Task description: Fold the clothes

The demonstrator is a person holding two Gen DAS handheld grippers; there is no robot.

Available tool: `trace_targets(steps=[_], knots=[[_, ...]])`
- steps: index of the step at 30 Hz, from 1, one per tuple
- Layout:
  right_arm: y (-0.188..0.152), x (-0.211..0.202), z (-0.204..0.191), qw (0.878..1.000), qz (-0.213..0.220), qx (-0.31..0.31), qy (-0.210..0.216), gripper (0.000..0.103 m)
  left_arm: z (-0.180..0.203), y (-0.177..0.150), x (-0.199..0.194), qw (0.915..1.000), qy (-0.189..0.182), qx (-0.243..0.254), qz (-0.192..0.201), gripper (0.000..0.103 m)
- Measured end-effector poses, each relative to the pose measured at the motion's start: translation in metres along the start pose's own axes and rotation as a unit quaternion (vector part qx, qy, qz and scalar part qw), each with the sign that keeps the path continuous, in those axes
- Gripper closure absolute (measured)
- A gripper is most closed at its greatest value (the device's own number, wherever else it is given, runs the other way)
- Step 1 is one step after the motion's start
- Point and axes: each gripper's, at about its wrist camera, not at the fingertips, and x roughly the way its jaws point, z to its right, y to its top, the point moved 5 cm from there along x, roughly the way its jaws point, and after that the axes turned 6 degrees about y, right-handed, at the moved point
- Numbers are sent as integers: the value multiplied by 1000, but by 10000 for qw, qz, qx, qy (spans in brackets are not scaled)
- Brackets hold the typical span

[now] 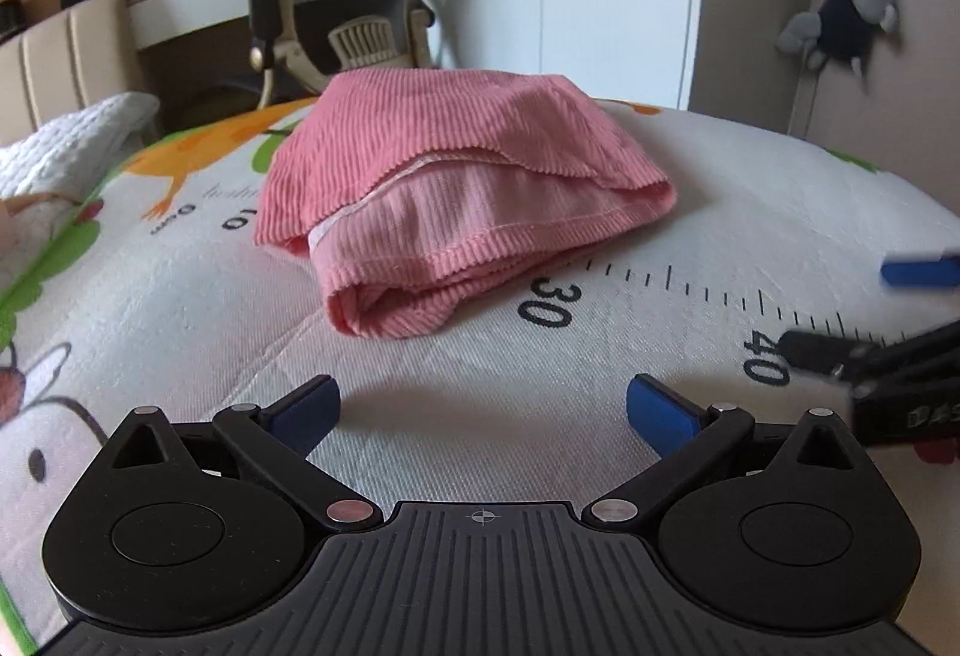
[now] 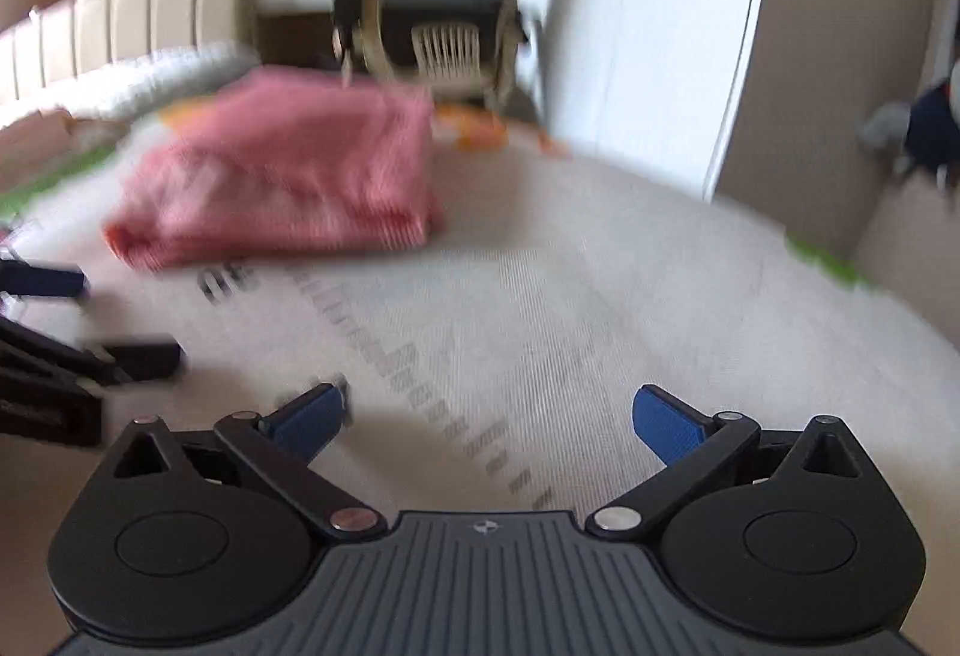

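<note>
Pink garment (image 1: 456,200) folded on bed (image 1: 690,212); left gripper (image 1: 483,410), right gripper (image 2: 489,416) spread wide, empty.

Pink ribbed corduroy-like garment (image 1: 456,176), soft and matt, stitched hem. Woven white printed sheet on bed (image 1: 420,374), slightly rough. Matt black plastic left gripper (image 1: 483,407), ridged body, shiny metal pins, blue rubbery fingers (image 1: 660,413).

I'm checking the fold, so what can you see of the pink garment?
The pink garment is ribbed, corduroy-like cloth, folded into a compact, slightly lumpy bundle of several layers. A paler inner side and a stitched hem show along its near edge, with a rolled fold at the near left corner. It lies on the printed mat, just beyond the ruler mark 30. Neither gripper touches it. The right wrist view shows it blurred.
</note>
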Motion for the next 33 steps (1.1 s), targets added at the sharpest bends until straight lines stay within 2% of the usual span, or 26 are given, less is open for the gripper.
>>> trace_targets(steps=[3, 6, 33], knots=[[-1, 1, 9, 9994, -7, 282, 210, 0, 0, -1, 0, 10000, 50, -17, 20, 0], [-2, 1, 6, 9998, -33, 168, 115, 0, 0, -3, -2, 9999, 99, 0, 24, 0], [-3, 3, 5, 9997, -31, 229, 127, 0, 0, -4, -1, 9999, 72, -74, 6, 0]])
